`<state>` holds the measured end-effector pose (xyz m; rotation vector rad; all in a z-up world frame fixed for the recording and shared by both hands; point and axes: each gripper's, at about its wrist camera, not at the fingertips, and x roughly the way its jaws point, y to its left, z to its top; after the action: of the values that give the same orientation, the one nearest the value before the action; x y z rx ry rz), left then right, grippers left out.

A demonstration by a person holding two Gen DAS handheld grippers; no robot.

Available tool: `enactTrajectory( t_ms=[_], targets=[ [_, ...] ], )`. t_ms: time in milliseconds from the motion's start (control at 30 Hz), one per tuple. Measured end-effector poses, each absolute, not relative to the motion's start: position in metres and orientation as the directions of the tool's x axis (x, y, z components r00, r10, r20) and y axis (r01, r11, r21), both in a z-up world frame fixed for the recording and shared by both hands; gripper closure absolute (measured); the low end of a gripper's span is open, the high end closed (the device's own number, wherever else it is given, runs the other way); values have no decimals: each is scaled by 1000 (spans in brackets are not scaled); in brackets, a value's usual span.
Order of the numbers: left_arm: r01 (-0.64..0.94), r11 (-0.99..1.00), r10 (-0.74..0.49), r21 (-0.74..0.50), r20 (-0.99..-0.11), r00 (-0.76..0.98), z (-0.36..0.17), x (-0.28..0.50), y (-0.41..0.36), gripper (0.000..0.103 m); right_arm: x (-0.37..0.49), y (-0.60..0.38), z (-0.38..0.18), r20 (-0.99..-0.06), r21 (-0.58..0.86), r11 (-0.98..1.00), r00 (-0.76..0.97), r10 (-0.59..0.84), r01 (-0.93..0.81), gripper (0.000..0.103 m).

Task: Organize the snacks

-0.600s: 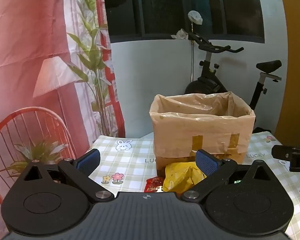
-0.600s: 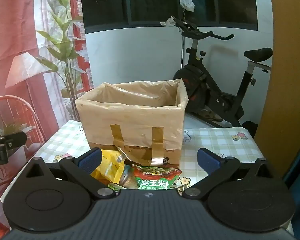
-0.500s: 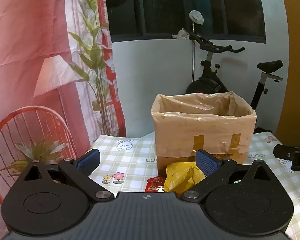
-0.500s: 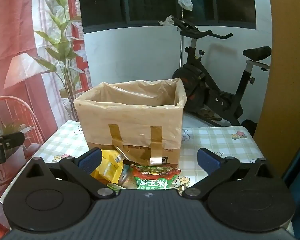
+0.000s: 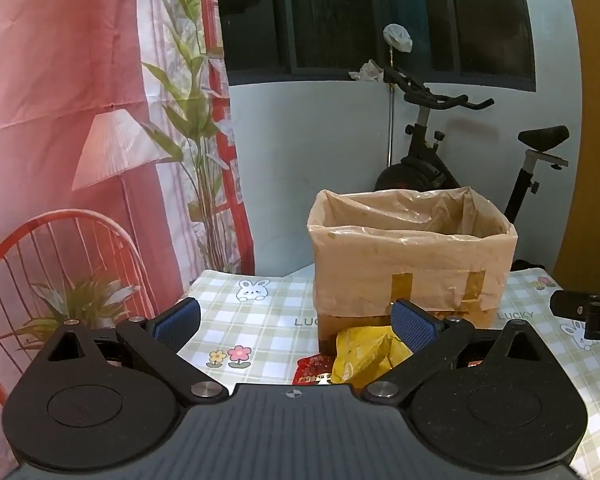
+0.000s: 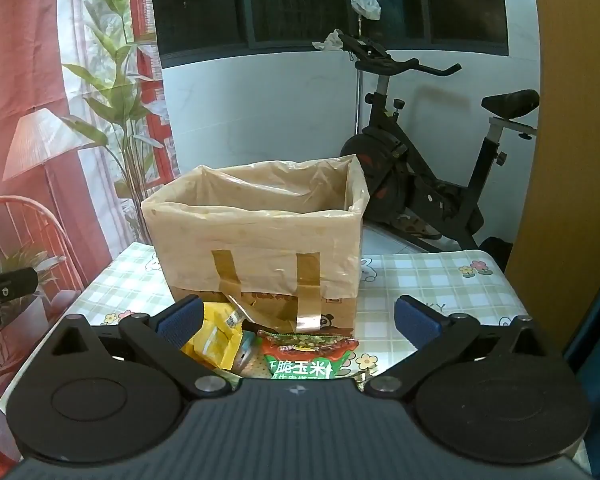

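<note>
A cardboard box (image 5: 412,264) (image 6: 260,248) lined with a tan plastic bag stands open-topped on the checked tablecloth. Snack packets lie in front of it: a yellow packet (image 5: 364,356) (image 6: 216,340), a red packet (image 5: 314,370) and a green-and-red packet (image 6: 304,356) with printed characters. My left gripper (image 5: 296,320) is open above the near side of the packets, nothing between its blue pads. My right gripper (image 6: 298,318) is open too, hovering over the green packet and facing the box. Each gripper's tip shows at the edge of the other's view.
The table (image 5: 260,320) has a green checked cloth with rabbits and flowers. An exercise bike (image 6: 420,176) stands behind the table at the right. A red printed curtain (image 5: 60,120) hangs at the left, a dark window (image 5: 372,16) behind.
Both views have shifted only slightly; the box sits a touch further right in the left wrist view. Both grippers stay open and nothing has been picked up.
</note>
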<state>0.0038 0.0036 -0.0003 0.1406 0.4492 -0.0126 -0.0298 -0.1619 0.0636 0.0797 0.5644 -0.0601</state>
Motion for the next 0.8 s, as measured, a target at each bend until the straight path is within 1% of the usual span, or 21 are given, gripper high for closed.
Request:
enactTrajectory(
  t_ms=[800],
  targets=[
    [41,991,18,128,-431,902,0,4,6,1,-29,-162,63,-536,54,995,843,-40,82,0]
  ],
)
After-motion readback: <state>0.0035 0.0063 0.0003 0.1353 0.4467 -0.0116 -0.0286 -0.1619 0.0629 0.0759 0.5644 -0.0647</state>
